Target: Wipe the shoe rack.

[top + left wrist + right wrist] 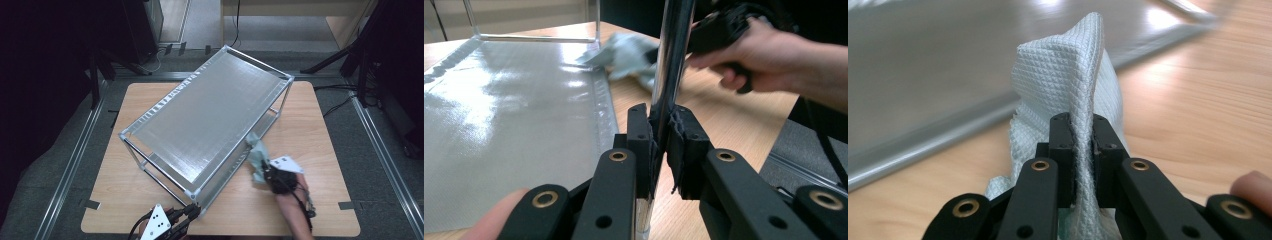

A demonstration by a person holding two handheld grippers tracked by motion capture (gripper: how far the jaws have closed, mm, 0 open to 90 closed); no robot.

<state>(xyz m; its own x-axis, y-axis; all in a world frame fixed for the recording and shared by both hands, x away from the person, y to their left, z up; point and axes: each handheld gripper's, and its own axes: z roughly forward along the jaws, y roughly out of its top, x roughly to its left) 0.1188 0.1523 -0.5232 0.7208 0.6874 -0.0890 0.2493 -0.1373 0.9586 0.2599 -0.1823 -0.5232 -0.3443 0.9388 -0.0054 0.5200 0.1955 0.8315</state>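
Pale green cloth (1075, 85) sits pinched in my right gripper (1082, 145), beside the lower shelf (499, 125) of the metal rack (210, 117) on the wooden table (310, 125). My left gripper (659, 145) is clamped on the rack's near corner post (671, 60), jaws tight against the shiny tube.

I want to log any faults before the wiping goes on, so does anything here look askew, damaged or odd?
Two small things. The metal rack sits skewed across the wooden table, not square to its edges. The pads of the left tool, clamped on the rack's corner post, look frayed. The cloth in the right tool looks intact.
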